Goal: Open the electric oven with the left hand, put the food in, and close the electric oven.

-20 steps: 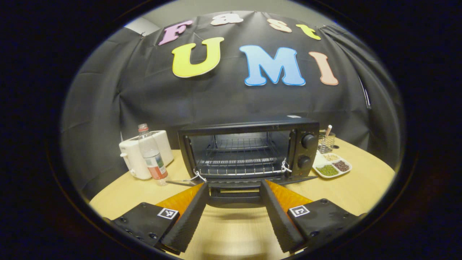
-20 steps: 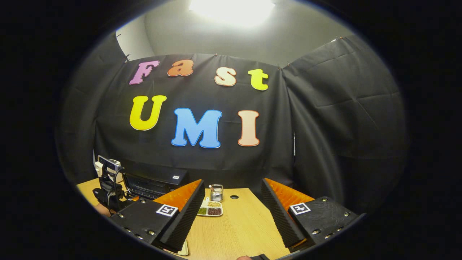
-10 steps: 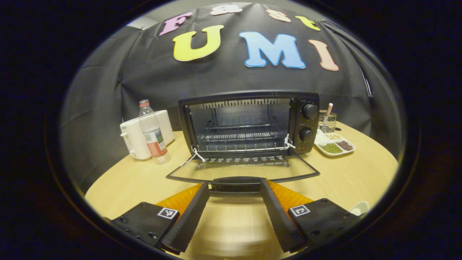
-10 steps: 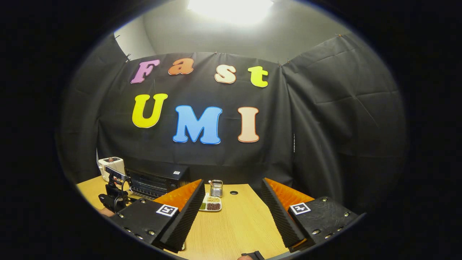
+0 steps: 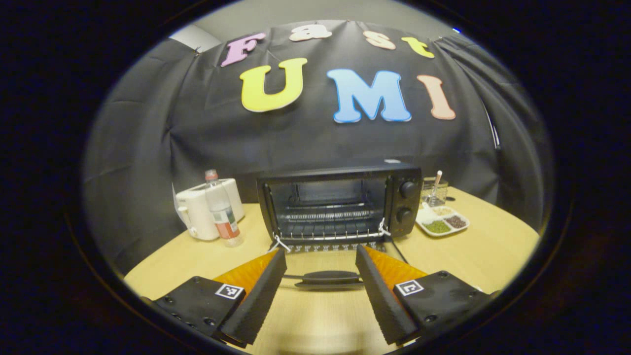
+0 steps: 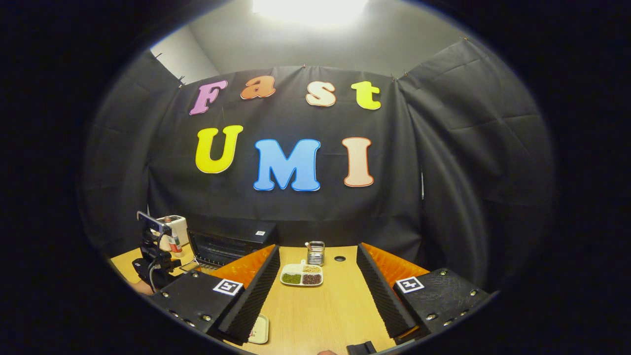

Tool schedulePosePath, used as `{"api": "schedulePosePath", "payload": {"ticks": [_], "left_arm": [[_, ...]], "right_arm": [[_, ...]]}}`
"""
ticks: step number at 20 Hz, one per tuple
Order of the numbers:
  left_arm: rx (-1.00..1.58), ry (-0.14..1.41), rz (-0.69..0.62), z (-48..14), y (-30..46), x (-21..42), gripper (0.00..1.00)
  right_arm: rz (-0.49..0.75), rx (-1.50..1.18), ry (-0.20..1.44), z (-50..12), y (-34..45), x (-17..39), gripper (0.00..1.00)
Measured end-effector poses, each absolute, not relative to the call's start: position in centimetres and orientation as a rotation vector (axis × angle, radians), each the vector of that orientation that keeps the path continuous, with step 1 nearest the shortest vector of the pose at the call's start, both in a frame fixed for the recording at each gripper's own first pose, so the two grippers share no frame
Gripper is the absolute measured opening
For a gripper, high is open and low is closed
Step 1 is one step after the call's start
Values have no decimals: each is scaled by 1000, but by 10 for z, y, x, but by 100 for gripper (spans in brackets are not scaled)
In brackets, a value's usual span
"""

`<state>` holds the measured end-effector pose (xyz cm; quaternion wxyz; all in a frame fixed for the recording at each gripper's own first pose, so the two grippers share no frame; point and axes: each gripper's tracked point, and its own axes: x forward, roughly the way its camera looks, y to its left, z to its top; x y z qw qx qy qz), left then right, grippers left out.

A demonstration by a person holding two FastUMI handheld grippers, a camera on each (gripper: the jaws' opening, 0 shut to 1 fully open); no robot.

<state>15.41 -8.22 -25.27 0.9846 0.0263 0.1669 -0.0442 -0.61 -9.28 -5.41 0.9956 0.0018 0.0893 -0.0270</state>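
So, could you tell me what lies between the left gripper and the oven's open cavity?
In the left gripper view, the lowered oven door and its handle.

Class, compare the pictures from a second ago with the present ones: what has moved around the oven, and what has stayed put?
The left gripper has backed away from the oven, fingers still spread; the door handle lies between them, untouched. The door now lies fully down. The right gripper swung slightly left, still open. Bottle, white appliance and divided dish kept their places.

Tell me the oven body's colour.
Black; the oven shows best in the left gripper view.
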Motion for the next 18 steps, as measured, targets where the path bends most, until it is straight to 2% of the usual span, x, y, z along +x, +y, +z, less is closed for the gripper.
{"api": "schedulePosePath", "payload": {"ticks": [2,3,6,7,10,11,12,15,16,18], "left_arm": [[53,270,-91,-212,-78,150,100],[51,239,-91,-192,-74,146,96],[41,162,-84,-143,-66,134,96],[35,141,-83,-129,-63,130,93],[16,101,-86,-97,-57,116,100],[19,84,-83,-87,-54,111,96],[23,69,-80,-78,-50,106,100],[24,41,-64,-58,-42,90,90],[20,35,-59,-53,-39,85,100],[17,21,-49,-45,-34,78,100]], "right_arm": [[-12,25,206,-65,-84,2,97],[9,34,222,-72,-79,5,97],[73,65,284,-94,-66,15,97],[96,84,306,-102,-61,17,97],[160,141,384,-129,-48,23,97],[182,162,417,-140,-44,23,98],[208,181,457,-151,-38,24,99],[270,233,583,-185,-28,23,98],[284,254,623,-196,-26,23,99],[311,294,716,-216,-20,20,99]]}}
